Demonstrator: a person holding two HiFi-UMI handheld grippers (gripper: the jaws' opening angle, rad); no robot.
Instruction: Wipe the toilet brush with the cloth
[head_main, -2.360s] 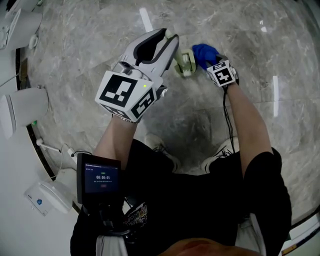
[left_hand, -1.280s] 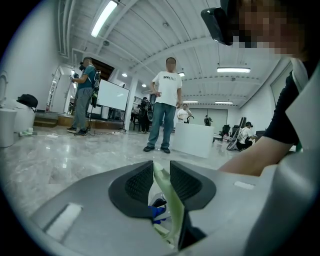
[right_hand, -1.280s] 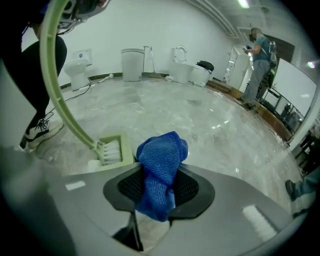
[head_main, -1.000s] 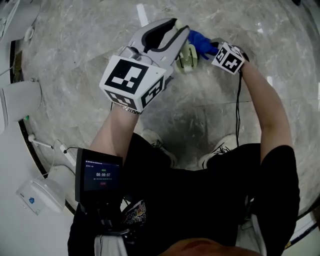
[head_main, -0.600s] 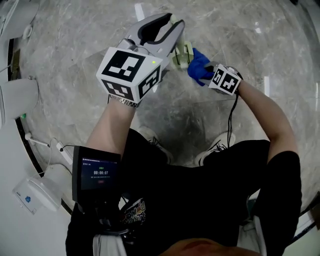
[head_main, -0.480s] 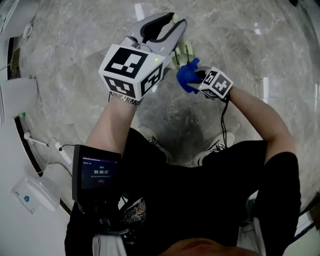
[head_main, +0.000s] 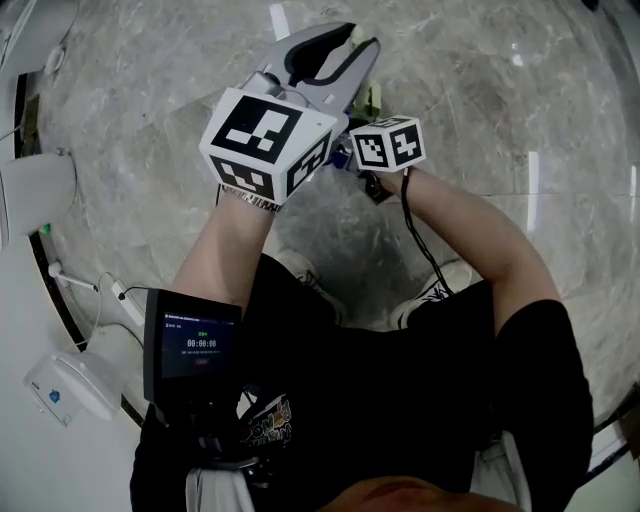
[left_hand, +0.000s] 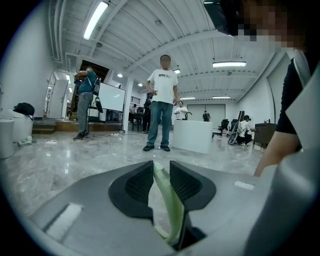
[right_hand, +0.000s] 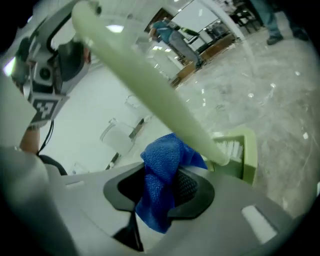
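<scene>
My left gripper (left_hand: 161, 169) is shut on the pale green handle of the toilet brush (left_hand: 169, 205), which stands edge-on between its pads. In the head view the left gripper (head_main: 350, 42) points away from me, and a bit of the green brush (head_main: 371, 98) shows beside it. My right gripper (right_hand: 165, 177) is shut on a bunched blue cloth (right_hand: 161, 187). The cloth lies against the handle (right_hand: 145, 85) just above the brush head with white bristles (right_hand: 239, 150). In the head view the right gripper's marker cube (head_main: 388, 143) sits tucked under the left gripper, hiding the cloth.
Grey marble floor (head_main: 520, 110) lies all around. White toilets (head_main: 35, 190) line the left wall. A timer screen (head_main: 195, 350) hangs at my chest. In the left gripper view, people (left_hand: 161, 100) stand farther off beside a white block (left_hand: 192, 135).
The right gripper swung with the cloth from the right of the brush head inward and nearer, under the left gripper, and rolled so its cube faces up. The left gripper stayed put.
</scene>
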